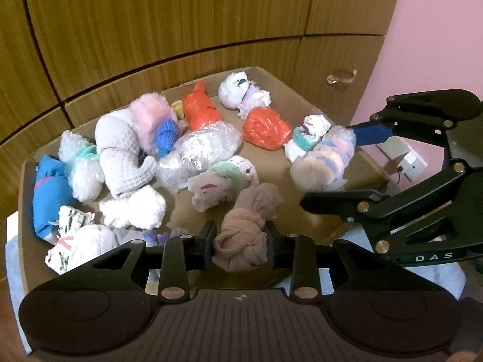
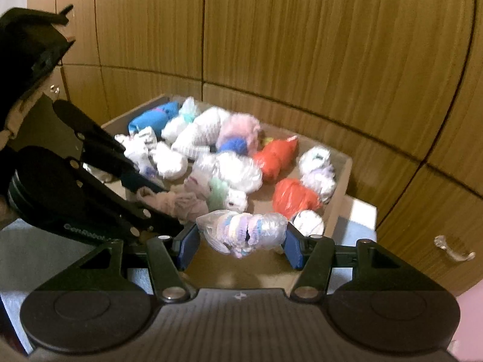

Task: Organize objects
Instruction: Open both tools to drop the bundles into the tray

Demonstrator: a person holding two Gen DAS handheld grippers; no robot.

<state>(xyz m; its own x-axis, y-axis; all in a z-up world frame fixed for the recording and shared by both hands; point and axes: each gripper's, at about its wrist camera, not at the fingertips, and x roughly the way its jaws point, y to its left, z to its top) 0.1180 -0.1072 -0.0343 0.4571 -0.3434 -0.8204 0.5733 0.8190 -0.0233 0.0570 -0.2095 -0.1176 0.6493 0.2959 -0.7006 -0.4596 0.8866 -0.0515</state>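
Note:
A cardboard box (image 1: 302,96) holds several rolled sock bundles. My left gripper (image 1: 240,242) is shut on a beige stocking bundle (image 1: 244,235) at the box's near edge. My right gripper (image 2: 241,242) is shut on a plastic-wrapped pastel sock bundle (image 2: 244,230), held over the box's near right side; this bundle also shows in the left wrist view (image 1: 324,158), between the right gripper's fingers (image 1: 371,134). In the right wrist view the left gripper (image 2: 151,193) holds the beige bundle (image 2: 184,205) at the left.
In the box lie two orange plastic-wrapped bundles (image 1: 265,131) (image 1: 199,108), a blue bundle (image 1: 49,190), a grey knitted sock (image 1: 120,154), a pink fluffy one (image 1: 154,117) and several white ones. Wooden cabinet doors (image 1: 181,15) stand behind. A wall socket (image 1: 404,157) is at right.

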